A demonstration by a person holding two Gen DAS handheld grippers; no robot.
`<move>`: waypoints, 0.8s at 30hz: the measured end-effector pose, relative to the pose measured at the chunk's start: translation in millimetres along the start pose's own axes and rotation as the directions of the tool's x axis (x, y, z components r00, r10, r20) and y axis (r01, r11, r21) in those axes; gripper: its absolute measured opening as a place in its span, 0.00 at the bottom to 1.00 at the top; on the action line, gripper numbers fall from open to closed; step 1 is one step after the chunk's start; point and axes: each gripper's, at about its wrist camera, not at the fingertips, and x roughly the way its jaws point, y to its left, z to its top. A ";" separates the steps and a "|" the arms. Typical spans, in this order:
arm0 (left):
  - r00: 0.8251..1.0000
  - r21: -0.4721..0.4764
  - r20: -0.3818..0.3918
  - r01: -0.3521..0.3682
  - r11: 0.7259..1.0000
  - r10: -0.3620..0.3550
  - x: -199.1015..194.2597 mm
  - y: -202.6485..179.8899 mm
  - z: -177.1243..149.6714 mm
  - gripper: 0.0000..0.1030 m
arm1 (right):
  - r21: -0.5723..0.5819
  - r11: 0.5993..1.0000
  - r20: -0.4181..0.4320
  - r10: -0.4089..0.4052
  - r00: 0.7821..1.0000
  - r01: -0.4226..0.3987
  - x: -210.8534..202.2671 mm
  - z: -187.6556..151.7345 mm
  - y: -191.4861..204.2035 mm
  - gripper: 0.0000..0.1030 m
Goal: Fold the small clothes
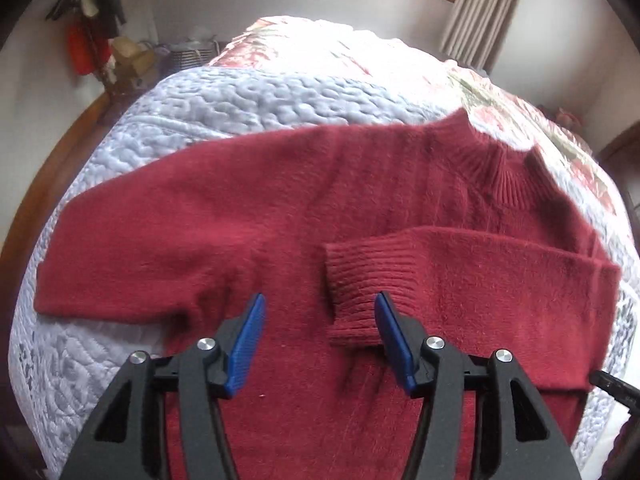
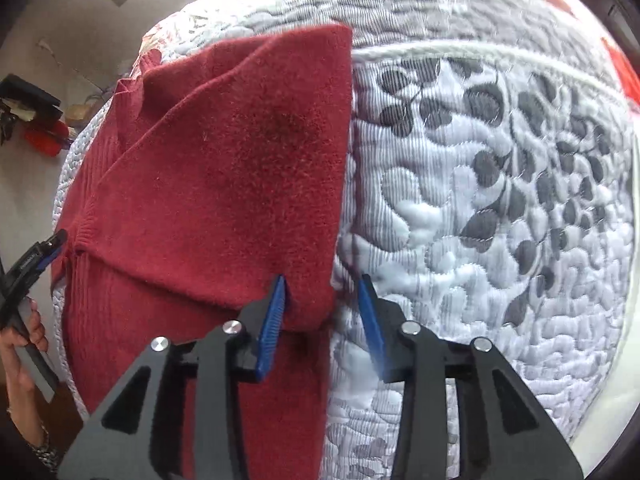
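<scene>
On the pale quilted bedcover (image 1: 132, 152), a dark red sweater (image 1: 248, 208) lies spread flat, filling the middle of the left wrist view. Its ribbed collar (image 1: 496, 160) points toward 1 o'clock. One sleeve runs out flat toward 9 o'clock, ending near the bed's edge. The other sleeve (image 1: 460, 272) is folded back across the chest, its ribbed cuff (image 1: 352, 296) ending near centre.

Left gripper (image 1: 320, 340): jaws parted wide, nothing between them, above the sweater's body at 6 o'clock. The right-hand blue pad (image 1: 394, 340) sits just beside the folded cuff; contact cannot be judged.

Right gripper (image 2: 322, 320): jaws apart, holding nothing, at 6 o'clock in its own view. Its span straddles the sweater's folded side edge (image 2: 340, 184): one pad over red knit, the other over the grey leaf-patterned quilt (image 2: 500, 184).

In the right wrist view the left gripper's tip shows at 9 o'clock, beside the cuff, with the person's hand (image 2: 24, 344) on its handle at 8 o'clock. A floral cover (image 1: 320, 44) lies farther up the bed at 12 o'clock; a curtain (image 1: 480, 4) hangs at 1 o'clock.
</scene>
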 end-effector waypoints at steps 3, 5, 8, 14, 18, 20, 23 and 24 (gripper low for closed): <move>0.999 -0.032 -0.006 0.048 0.998 -0.048 -12.8 1.1 -0.2 0.57 | -0.040 0.999 0.050 0.016 0.999 -0.014 -20.9 1.8 14.7 0.37; 0.996 -0.024 -0.035 0.082 0.996 -0.083 -9.1 -6.8 -1.1 0.59 | -0.051 0.997 0.050 0.062 0.997 -0.060 -23.9 4.4 22.7 0.37; 0.993 -0.028 -0.067 0.099 0.995 -0.101 4.4 -18.3 -3.5 0.59 | -0.067 0.995 0.032 0.076 0.997 -0.073 -15.0 7.6 36.3 0.36; 0.986 -0.041 -0.162 0.033 0.999 -0.039 42.6 -22.8 -9.1 0.59 | -0.019 0.998 -0.049 0.058 0.997 -0.059 19.3 0.9 35.1 0.34; 0.983 -0.100 -0.146 0.096 0.990 -0.110 21.1 -8.0 -14.8 0.61 | -0.009 0.996 -0.033 0.091 0.995 -0.091 13.0 -0.7 34.6 0.37; 0.979 -0.110 -0.149 0.124 0.986 -0.140 8.3 -1.7 -20.6 0.65 | -0.013 0.996 -0.027 0.092 0.995 -0.092 3.2 -3.1 26.2 0.38; 0.963 -0.164 -0.170 0.182 0.969 -0.210 -1.2 4.5 -34.8 0.69 | -0.016 0.995 -0.020 0.098 0.995 -0.098 -0.5 -4.9 23.8 0.41; 0.953 -0.189 -0.183 0.208 0.960 -0.243 0.8 4.2 -36.7 0.69 | -0.016 0.995 -0.021 0.099 0.995 -0.099 1.4 -6.2 22.0 0.41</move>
